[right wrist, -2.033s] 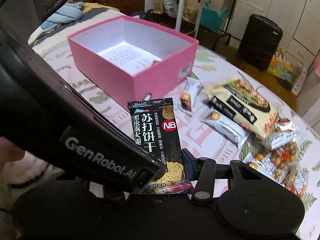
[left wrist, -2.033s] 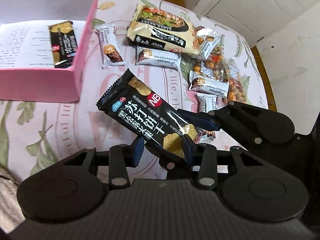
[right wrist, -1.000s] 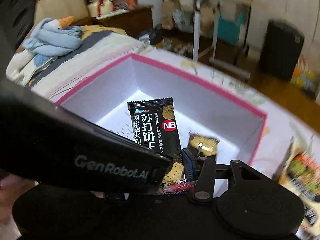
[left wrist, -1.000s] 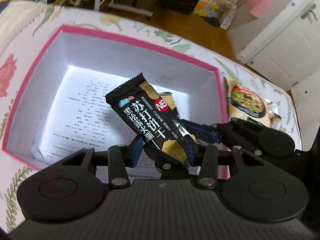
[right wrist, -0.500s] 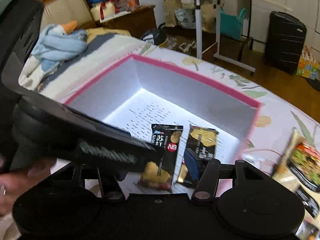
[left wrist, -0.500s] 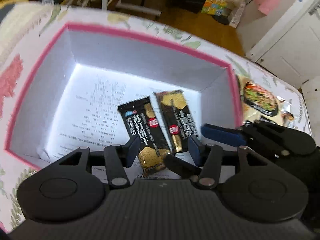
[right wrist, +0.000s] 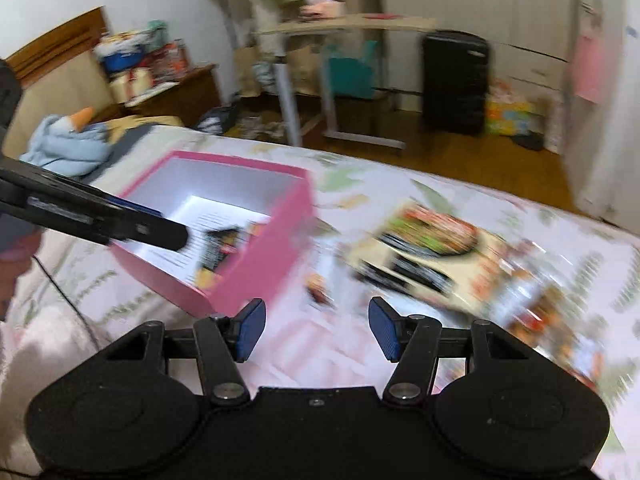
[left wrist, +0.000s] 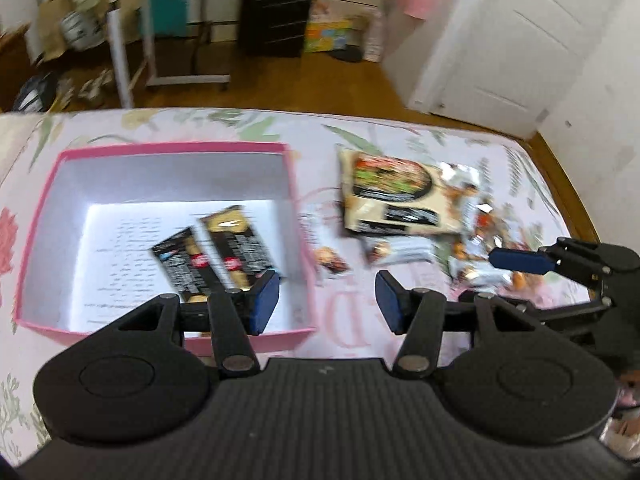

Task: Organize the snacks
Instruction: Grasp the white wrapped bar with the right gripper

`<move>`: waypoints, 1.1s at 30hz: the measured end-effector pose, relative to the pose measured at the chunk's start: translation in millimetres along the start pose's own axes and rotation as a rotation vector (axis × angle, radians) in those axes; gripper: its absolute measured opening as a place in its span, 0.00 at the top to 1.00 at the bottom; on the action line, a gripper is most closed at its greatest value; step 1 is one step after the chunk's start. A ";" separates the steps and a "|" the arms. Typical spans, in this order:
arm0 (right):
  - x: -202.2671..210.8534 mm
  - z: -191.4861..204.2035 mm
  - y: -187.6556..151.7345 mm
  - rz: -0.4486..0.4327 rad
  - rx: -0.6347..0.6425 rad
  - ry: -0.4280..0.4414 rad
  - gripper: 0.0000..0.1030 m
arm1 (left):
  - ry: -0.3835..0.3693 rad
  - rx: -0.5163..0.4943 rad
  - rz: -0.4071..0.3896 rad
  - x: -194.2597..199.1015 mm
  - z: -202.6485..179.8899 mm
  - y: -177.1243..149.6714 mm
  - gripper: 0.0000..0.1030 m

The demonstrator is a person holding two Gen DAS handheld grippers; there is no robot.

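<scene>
A pink box [left wrist: 298, 196] sits on the flowered cloth and also shows in the right wrist view [right wrist: 276, 256]. Two black cracker packets [left wrist: 216, 252] lie flat inside it on printed paper. My left gripper [left wrist: 326, 296] is open and empty, over the box's right front corner. My right gripper [right wrist: 316, 328] is open and empty, above the cloth right of the box; it shows at the right of the left wrist view [left wrist: 520, 260]. A large beige noodle packet [left wrist: 392, 196] lies right of the box, blurred in the right wrist view [right wrist: 424, 252].
Small white bars [left wrist: 400, 248] and a bag of orange nuts [left wrist: 480, 224] lie around the noodle packet. A small snack [left wrist: 330, 260] lies next to the box's right wall. Beyond the cloth are a wooden floor, a black suitcase [left wrist: 276, 8] and a white door [left wrist: 508, 32].
The black cracker packet held by both grippers now lies in the box beside the other one. Both grippers opened, pulled back and swung right towards the loose snacks.
</scene>
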State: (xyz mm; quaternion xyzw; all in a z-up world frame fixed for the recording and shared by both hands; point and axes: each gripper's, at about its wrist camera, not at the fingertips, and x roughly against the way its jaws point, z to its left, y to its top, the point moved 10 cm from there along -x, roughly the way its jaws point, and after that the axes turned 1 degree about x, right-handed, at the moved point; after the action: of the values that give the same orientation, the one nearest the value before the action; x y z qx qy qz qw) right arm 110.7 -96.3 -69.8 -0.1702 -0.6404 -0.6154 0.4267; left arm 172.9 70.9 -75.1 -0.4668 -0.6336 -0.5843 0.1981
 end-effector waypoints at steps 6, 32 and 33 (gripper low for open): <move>12.5 -54.2 -54.1 0.043 -0.058 -0.137 0.39 | -0.015 -0.106 0.041 -25.8 -53.8 -11.6 0.49; -49.0 -109.0 -144.5 0.066 -0.184 -0.136 0.60 | -0.230 -0.554 0.178 -202.2 -225.9 -41.1 0.49; -46.5 -106.9 -144.6 0.061 -0.180 -0.127 0.67 | -0.221 -0.593 0.178 -207.7 -230.1 -43.4 0.49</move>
State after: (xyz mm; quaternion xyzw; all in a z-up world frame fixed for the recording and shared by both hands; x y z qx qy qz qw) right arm 66.2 -208.5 -211.0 -0.2660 -0.6029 -0.6451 0.3867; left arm 170.3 -211.6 -209.7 -0.6185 -0.4100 -0.6695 0.0337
